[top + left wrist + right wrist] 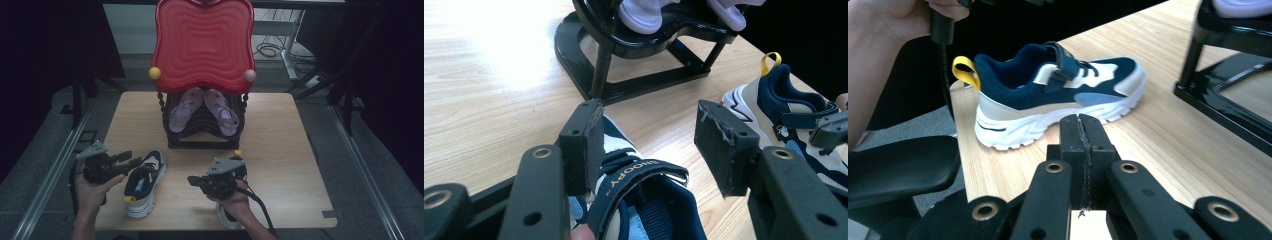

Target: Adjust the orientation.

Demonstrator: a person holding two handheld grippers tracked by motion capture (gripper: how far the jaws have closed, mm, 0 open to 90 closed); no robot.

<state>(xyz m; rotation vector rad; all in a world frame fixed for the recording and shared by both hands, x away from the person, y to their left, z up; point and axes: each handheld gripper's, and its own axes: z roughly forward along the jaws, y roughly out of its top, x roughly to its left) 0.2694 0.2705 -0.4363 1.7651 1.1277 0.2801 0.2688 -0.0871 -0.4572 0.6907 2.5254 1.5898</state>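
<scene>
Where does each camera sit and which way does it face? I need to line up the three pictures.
High view: above the person's side, facing forward and down at the table; both forearms, left gripper, right gripper.
Left gripper view: on that gripper, over a navy sneaker, facing the black rack; open jaws.
Right gripper view: low, facing that sneaker side-on; shut jaws.
Shared: sneaker, rack.

second sneaker point(235, 172) — mostly hidden under right claw point(192, 180), rack top point(664, 20) cut off
</scene>
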